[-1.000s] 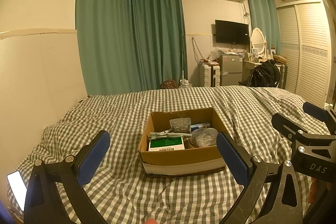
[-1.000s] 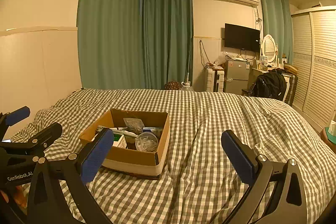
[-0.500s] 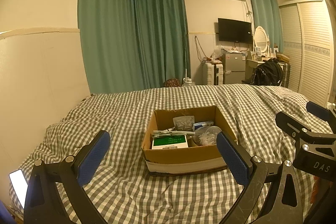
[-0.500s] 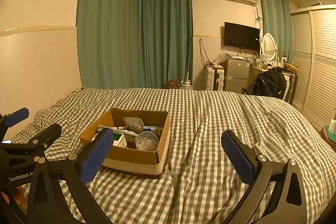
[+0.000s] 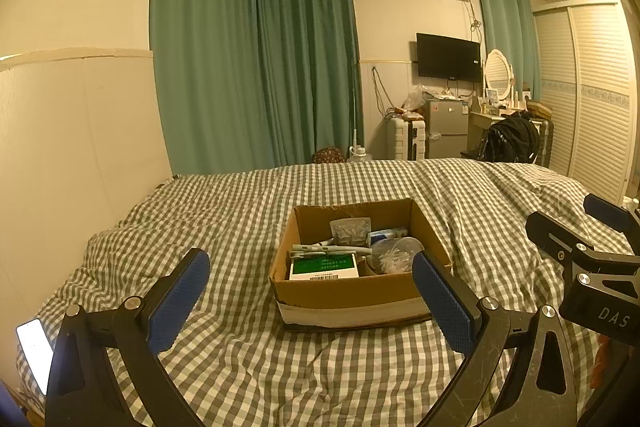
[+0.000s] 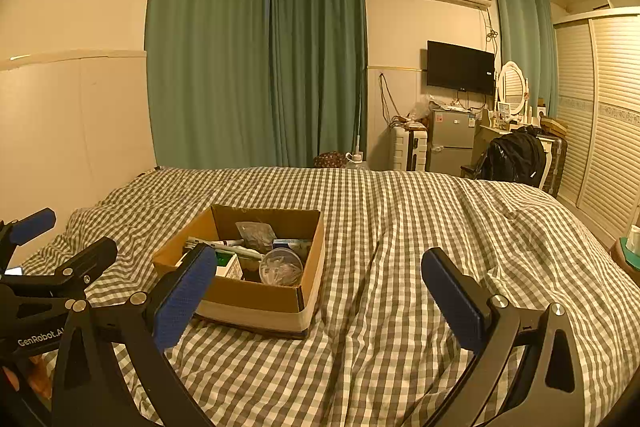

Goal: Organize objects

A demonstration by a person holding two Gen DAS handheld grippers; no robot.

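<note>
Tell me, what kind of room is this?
A bedroom, most likely: a bed with a checked cover fills it, with a louvred wardrobe and a dressing table mirror by the far wall.

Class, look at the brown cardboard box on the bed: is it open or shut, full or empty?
Open and partly filled: the brown cardboard box has no lid, showing a green-and-white carton inside.

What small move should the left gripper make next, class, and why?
Probably ease the left gripper forward toward the cardboard box: its jaws stand open and empty, the box lies straight ahead on the checked bedspread, and the items inside are untouched.
</note>
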